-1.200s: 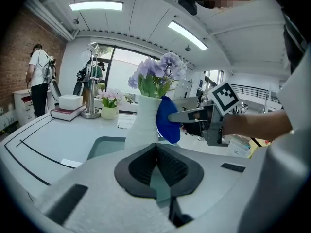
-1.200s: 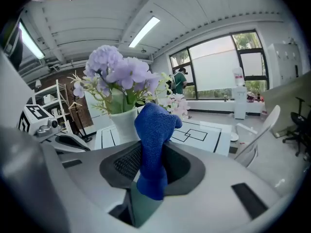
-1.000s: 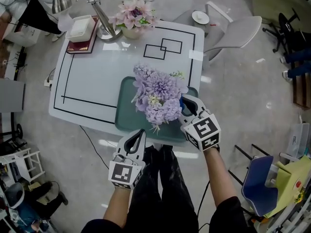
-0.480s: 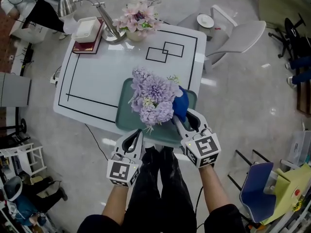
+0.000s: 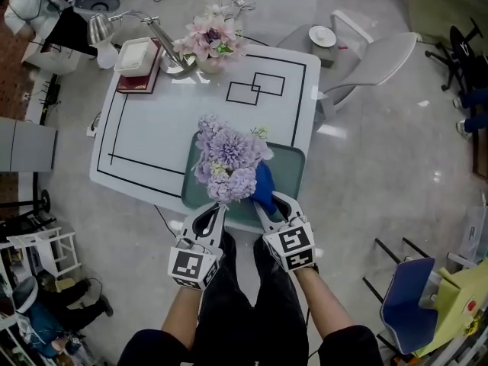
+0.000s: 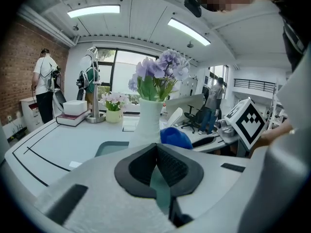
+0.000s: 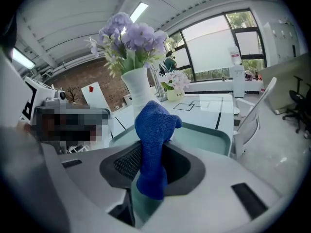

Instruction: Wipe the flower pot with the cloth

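Head view, flowers: we see one purple bunch [image 5: 225, 158] on one green tray [image 5: 290, 166], at the near edge of one white table [image 5: 168, 120].
Head view, tools: two, the left gripper [image 5: 216, 210] and the right gripper [image 5: 268, 203], both at the tray's near side.
Left gripper view: jaws pressed together, holding nothing; one white flower pot [image 6: 148, 123] stands ahead.
Right gripper view: jaws squeeze one blue cloth [image 7: 153, 144], just right of the pot; we cannot tell if they touch.
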Tool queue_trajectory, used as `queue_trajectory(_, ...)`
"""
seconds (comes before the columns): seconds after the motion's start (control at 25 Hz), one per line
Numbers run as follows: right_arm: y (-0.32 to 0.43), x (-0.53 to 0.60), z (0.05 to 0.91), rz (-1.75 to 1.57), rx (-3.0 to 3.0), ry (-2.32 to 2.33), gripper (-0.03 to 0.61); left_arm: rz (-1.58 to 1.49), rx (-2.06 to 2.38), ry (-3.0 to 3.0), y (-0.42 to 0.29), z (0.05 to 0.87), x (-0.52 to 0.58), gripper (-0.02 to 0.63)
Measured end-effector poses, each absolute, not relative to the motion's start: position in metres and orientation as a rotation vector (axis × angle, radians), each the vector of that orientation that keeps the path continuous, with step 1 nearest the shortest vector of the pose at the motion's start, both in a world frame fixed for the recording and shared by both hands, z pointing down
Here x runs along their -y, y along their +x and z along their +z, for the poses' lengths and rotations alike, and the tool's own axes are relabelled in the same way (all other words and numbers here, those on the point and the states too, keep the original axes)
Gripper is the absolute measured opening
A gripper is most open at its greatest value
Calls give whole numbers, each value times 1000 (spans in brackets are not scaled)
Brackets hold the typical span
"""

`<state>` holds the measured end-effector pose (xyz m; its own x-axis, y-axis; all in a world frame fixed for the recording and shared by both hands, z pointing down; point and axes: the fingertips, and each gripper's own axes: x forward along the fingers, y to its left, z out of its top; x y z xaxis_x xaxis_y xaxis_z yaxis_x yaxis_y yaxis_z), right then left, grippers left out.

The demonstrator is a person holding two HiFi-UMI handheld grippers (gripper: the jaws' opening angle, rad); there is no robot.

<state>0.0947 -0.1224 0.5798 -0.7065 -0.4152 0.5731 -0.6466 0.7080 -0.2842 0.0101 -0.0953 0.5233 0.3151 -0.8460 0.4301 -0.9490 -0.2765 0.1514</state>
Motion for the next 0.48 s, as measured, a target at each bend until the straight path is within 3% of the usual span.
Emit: queue_trajectory(0.48, 101, 109, 516, 622, 2514, 1159, 114, 347, 1451, 2398, -3, 527, 110, 6)
